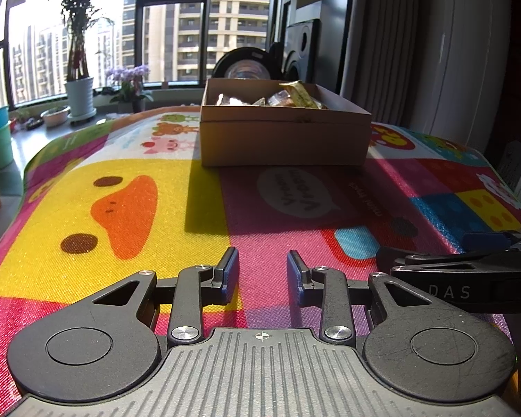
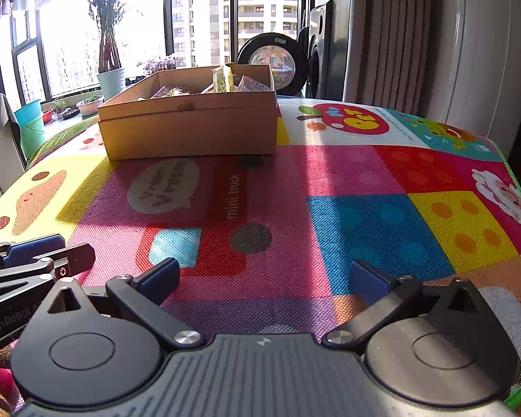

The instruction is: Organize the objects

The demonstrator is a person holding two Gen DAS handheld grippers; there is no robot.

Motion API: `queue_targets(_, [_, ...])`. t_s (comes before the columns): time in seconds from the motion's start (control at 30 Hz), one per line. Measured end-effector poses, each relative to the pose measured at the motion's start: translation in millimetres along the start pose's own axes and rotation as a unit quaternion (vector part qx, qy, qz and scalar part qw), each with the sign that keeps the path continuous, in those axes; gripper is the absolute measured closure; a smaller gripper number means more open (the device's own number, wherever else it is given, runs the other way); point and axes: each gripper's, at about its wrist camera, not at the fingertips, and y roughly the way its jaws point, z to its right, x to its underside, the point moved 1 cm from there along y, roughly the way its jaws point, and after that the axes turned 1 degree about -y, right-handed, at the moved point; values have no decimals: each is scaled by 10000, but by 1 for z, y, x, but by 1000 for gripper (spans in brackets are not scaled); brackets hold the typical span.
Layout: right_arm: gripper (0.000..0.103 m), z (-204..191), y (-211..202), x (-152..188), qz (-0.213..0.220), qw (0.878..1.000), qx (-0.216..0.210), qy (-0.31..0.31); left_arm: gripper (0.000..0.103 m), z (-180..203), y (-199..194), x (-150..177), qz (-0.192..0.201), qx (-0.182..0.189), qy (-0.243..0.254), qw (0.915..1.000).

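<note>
Bright cartoon mat point(image 2: 364, 180) covers the table, sunlit in bands, with a cardboard box point(image 2: 191, 128) sitting at its far side, holding wrapped snacks point(image 2: 222, 78) that poke above the rim. Near the camera, the right gripper point(image 2: 265, 278) rests low over the mat, fingers spread wide and empty; the left gripper point(image 1: 263, 274) beside it is parted narrowly, also holding nothing.

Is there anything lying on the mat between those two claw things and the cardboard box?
Nothing visible. Only bare colourful mat lies between the left gripper, the right gripper and the cardboard box of wrapped items; both grippers are open and empty.
</note>
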Motion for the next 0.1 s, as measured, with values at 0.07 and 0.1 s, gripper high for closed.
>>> queue_targets(0.07, [0,1,0,0,0,10000,0,0,69,-2,0,0,8,49,-67,10000])
queue_targets(0.1, [0,0,0,0,0,10000,0,0,69,-4,0,0,12,77,-109,9999])
